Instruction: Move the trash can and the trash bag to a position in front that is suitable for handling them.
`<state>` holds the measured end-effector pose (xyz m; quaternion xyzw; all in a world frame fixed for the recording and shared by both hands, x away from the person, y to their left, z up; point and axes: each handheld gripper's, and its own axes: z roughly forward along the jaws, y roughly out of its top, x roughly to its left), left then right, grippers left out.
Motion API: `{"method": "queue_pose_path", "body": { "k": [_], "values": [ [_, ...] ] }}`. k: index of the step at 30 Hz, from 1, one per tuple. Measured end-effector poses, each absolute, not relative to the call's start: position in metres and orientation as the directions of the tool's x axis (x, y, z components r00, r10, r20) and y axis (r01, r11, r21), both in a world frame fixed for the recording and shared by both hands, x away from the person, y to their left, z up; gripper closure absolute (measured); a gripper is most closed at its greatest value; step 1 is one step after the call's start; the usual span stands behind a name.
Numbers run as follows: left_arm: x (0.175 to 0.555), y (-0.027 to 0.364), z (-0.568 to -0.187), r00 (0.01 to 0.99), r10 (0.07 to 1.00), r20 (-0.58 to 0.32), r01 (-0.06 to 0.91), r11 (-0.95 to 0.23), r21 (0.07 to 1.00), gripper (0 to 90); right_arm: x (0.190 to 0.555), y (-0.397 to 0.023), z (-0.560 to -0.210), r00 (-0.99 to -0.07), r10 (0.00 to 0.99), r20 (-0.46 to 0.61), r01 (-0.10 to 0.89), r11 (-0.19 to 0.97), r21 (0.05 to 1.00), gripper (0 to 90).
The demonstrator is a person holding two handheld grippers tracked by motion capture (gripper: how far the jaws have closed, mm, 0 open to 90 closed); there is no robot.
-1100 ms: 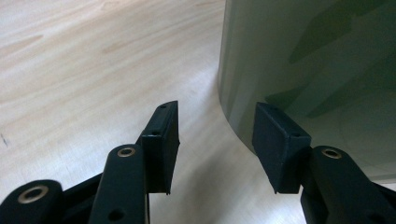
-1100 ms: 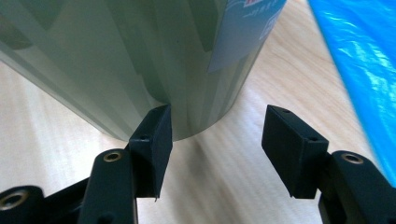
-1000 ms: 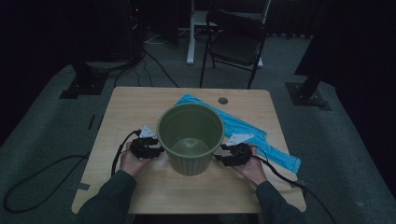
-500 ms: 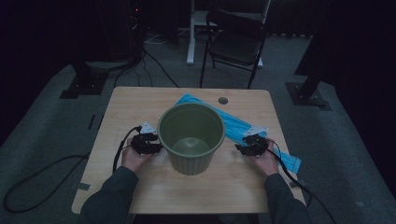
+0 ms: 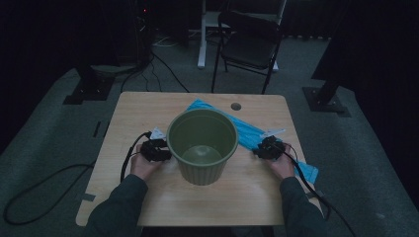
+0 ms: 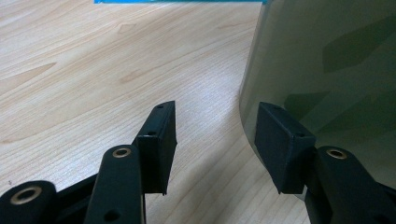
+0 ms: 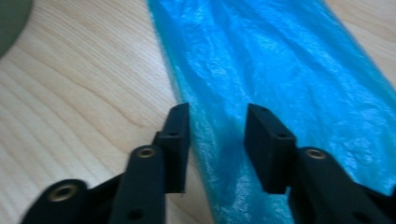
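Pale wood-grain worktop (image 5: 138, 118), rectangular, with a round hole (image 5: 235, 106) near its far edge. A green bin (image 5: 202, 145) stands upright at the centre. A blue plastic bag (image 5: 252, 136) lies flat behind and to the right of the bin, running diagonally to the worktop's right edge.
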<state>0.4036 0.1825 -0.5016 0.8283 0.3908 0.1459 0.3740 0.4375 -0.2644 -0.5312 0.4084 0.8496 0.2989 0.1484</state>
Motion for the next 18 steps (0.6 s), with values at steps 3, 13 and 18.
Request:
{"method": "queue_pose_path", "body": {
  "k": [3, 13, 18],
  "values": [
    [0.403, 0.182, -0.501, 0.656, 0.753, -0.051, 0.534, -0.416, 0.736, 49.1, 0.437, -0.263, -0.530, -0.637, 0.771, -0.005, 0.601, 0.500, 0.623, 72.8],
    [0.402, 0.183, -0.500, 0.659, 0.750, -0.053, 0.528, -0.411, 0.743, 49.3, 0.429, -0.259, -0.527, -0.649, 0.759, 0.049, 0.632, 0.502, 0.590, 90.0],
    [0.401, 0.184, -0.500, 0.661, 0.749, -0.050, 0.520, -0.410, 0.749, 49.0, 0.411, -0.259, -0.525, -0.671, 0.739, 0.058, 0.631, 0.528, 0.568, 90.0]
  ]
}}
